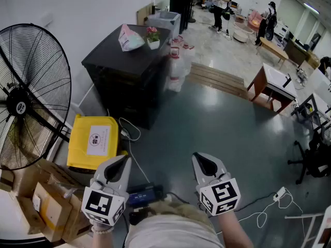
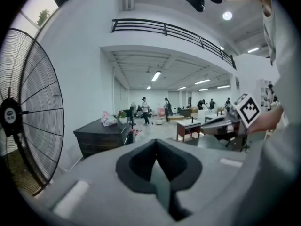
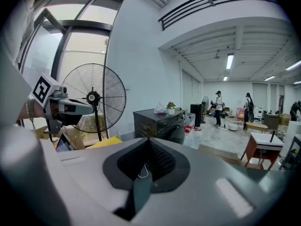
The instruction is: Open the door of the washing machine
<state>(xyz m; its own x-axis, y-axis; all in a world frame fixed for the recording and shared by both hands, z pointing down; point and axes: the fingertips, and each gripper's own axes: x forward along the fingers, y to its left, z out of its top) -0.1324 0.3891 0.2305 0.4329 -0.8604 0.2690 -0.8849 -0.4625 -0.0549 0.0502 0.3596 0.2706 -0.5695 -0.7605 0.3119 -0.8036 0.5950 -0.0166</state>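
Pedestal fan [image 1: 20,107] at 9 o'clock; black cabinet [image 1: 124,68] at 11; yellow lidded box [image 1: 95,141] at 8, near the cabinet's foot. Left gripper [image 1: 123,161] at 7, right gripper [image 1: 201,161] at 5, both jaws pressed together on nothing. I cannot make out the washing machine in any view.

1. Left gripper [image 1: 123,163] held at near left, jaws pressed together with nothing between them, pointing forward and slightly down
2. Right gripper [image 1: 199,160] beside it at near right, well apart, jaws likewise closed and empty, tilted the same way
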